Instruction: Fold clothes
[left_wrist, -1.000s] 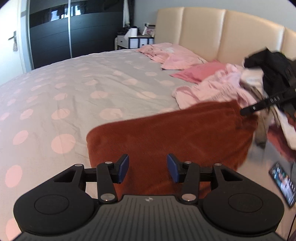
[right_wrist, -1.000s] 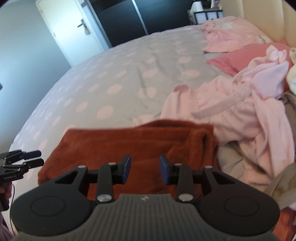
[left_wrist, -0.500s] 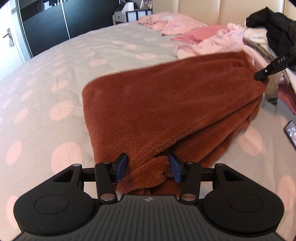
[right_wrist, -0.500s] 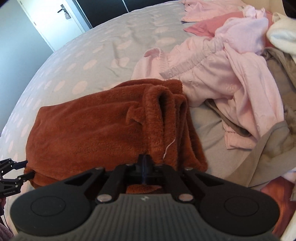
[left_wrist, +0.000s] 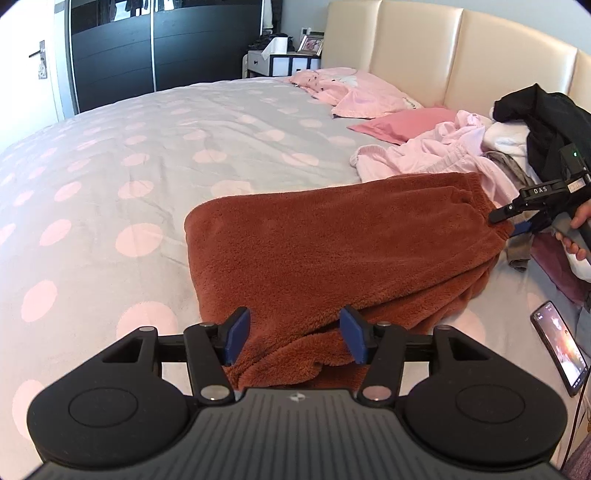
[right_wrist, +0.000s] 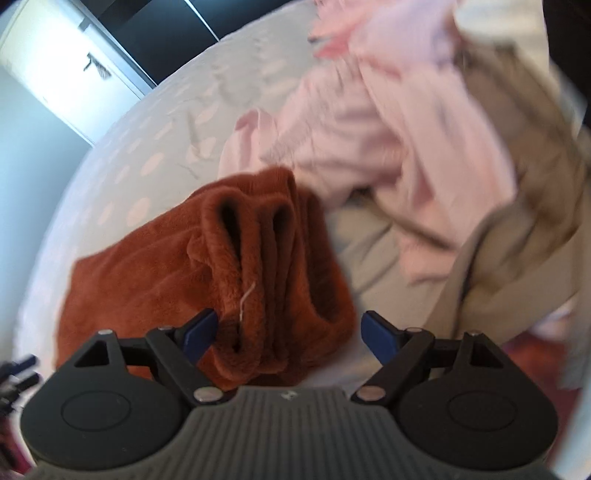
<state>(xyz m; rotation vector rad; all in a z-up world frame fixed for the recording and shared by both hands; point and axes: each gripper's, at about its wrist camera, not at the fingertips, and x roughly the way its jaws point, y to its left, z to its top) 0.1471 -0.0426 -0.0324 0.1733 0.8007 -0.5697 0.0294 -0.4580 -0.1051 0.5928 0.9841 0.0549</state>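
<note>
The rust fleece garment (left_wrist: 332, 251) lies folded on the bed (left_wrist: 147, 155). The left claw (left_wrist: 293, 338) is opening, fleece loose between its pads. The right claw (right_wrist: 291, 332) spreads wide around the folded end, ungripped.

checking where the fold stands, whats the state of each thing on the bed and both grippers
rust fleece garment: folded, flat on bed
left gripper: jaws opening, fleece edge between them, not pinched
right gripper: jaws opening, wide, folded end between them
pink garments: crumpled, unfolded
phone: screen lit

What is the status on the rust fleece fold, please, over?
Left gripper opening, fleece hem between its pads. Right gripper opening wide, letting go. Rust fleece garment folded flat on bed. Pink clothes pile crowding the far end.
</note>
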